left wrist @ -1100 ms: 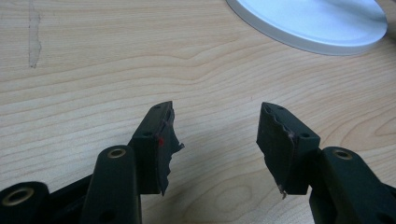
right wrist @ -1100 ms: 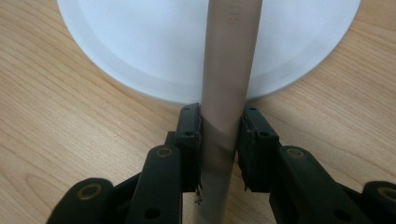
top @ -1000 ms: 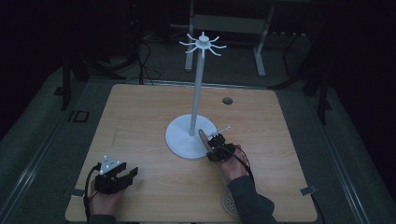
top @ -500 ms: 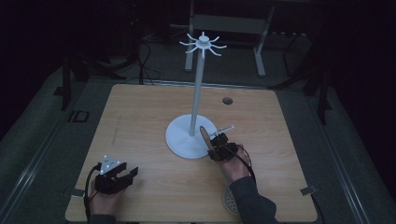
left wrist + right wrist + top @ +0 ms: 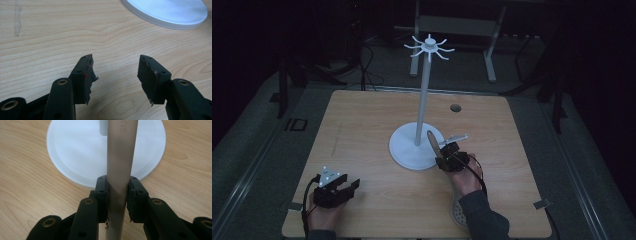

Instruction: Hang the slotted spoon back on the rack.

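A white stand [image 5: 423,95] with a ring of hooks at its top rises from a round base [image 5: 407,150] in the middle of the wooden table [image 5: 362,125]. My right gripper [image 5: 443,156] sits at the base's right edge, shut on the beige handle [image 5: 122,152] of a long utensil. The handle's oval end [image 5: 432,140] points up over the base [image 5: 75,150]. A perforated head [image 5: 458,214] shows beside the sleeve near the front edge. My left gripper [image 5: 351,186] rests at the front left, open and with nothing in it [image 5: 115,72]. The base's rim [image 5: 170,12] lies ahead of it.
A small round hole [image 5: 455,107] is set in the table's back right. Two metal clips [image 5: 542,204] sit at the front corners. Dark floor, cables and a metal frame [image 5: 452,25] surround the table.
The handle's end has risen a little over the base as the right gripper shifted slightly. The left gripper has stayed still.
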### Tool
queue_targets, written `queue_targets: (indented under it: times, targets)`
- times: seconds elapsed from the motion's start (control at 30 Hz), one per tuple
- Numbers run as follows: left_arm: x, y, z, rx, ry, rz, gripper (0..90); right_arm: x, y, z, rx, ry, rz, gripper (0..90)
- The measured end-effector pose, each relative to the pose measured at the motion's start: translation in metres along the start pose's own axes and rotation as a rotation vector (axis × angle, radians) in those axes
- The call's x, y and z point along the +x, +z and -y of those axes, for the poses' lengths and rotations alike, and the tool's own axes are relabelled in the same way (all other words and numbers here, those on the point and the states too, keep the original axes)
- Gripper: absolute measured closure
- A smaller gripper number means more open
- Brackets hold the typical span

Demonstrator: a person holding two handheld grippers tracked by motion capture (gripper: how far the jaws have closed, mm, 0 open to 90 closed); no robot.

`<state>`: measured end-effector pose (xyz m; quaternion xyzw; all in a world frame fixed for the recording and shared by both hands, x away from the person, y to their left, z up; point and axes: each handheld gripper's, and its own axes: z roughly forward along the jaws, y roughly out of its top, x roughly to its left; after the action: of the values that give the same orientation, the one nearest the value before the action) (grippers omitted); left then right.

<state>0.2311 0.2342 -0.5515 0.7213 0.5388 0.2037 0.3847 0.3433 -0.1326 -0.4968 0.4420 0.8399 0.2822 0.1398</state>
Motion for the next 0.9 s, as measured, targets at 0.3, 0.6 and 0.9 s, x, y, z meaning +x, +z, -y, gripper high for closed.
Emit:
queue_targets:
  times: [0.3,0.6,0.9]
  targets:
    - [0.000,-0.001,0.000,-0.004,0.000,-0.002,46.4,0.000,-0.008,0.000,-0.057,0.005,0.007,72.9]
    - [0.000,-0.001,0.000,-0.007,-0.001,-0.005,46.4,0.001,-0.013,-0.003,-0.096,0.007,0.016,72.9]
    - [0.001,-0.003,0.001,-0.013,-0.003,-0.009,46.4,0.003,-0.018,-0.005,-0.136,0.001,0.028,72.9]
